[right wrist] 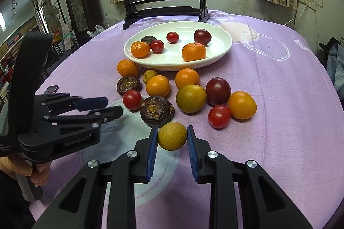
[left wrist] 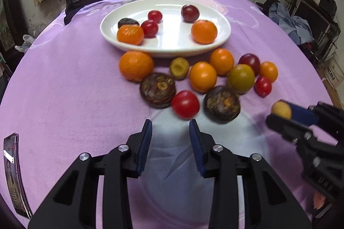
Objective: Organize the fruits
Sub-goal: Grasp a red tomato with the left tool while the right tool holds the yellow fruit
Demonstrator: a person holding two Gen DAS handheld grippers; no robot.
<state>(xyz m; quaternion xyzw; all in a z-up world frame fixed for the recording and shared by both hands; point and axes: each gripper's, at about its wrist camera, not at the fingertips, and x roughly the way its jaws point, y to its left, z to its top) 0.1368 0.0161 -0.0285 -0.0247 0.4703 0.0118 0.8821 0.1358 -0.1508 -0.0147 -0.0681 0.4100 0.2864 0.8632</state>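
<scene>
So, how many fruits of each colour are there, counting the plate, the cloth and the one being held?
orange fruit: 6
red tomatoes: 4
yellow-green fruit: 3
dark brown fruit: 3
dark purple plums: 2
Total: 18

the purple-clothed surface (right wrist: 279,143) lies bare along its near edge and far to the right, leaving wide room there. a dense cluster of loose fruit (right wrist: 189,97) blocks the straight way to the white plate (right wrist: 223,50), fruits touching or just beside each other. the plate's middle is bare between its fruits. behind it a dark framed screen (right wrist: 161,7) closes the back. a phone (left wrist: 14,175) lies at the left edge.
</scene>
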